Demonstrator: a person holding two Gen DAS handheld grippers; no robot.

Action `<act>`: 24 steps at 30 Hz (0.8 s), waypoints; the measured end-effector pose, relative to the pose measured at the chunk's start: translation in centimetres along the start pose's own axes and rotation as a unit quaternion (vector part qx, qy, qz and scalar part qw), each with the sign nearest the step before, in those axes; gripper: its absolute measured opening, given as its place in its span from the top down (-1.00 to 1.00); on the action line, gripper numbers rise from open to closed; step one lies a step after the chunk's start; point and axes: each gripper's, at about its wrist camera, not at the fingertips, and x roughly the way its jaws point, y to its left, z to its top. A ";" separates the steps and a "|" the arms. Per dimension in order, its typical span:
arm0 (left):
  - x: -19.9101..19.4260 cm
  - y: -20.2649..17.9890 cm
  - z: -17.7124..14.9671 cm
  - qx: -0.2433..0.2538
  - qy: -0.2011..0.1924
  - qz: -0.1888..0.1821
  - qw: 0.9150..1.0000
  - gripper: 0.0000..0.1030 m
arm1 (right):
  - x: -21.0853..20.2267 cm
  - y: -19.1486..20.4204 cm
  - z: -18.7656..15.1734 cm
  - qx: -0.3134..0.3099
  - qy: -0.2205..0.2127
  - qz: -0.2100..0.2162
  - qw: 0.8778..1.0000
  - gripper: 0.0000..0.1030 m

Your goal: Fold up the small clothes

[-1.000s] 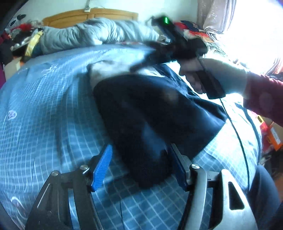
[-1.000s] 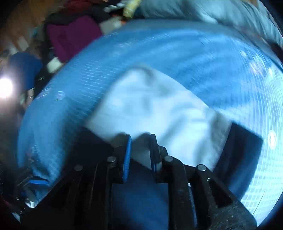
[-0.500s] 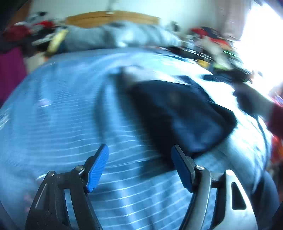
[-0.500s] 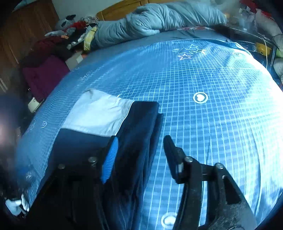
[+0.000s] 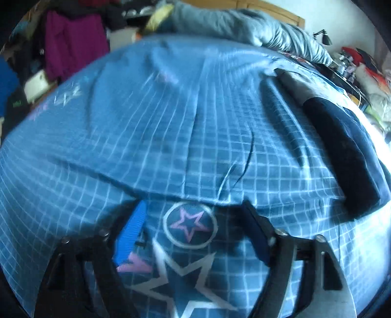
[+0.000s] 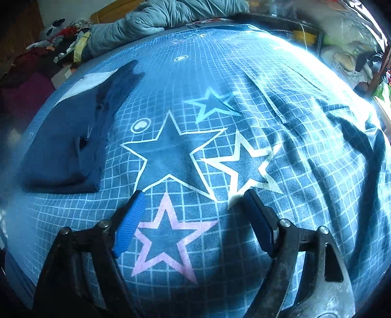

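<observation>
Right gripper [image 6: 193, 217], previously clamped on the navy garment [image 6: 70, 146], has released it and now stands spread over bare bedsheet [image 6: 244, 97]. Left gripper [image 5: 193, 232] has withdrawn; garment now lies folded at its far right.

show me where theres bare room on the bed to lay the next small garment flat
Free: the star-printed sheet between the folded navy garment and the rumpled folds toward the window. Crowded: the headboard end, under the grey duvet.
</observation>
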 end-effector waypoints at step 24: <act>1.2 -1.3 0.2 0.029 0.033 0.016 0.999 -1.00 | 1.7 3.1 -0.7 -0.037 0.078 -0.077 0.993 -1.00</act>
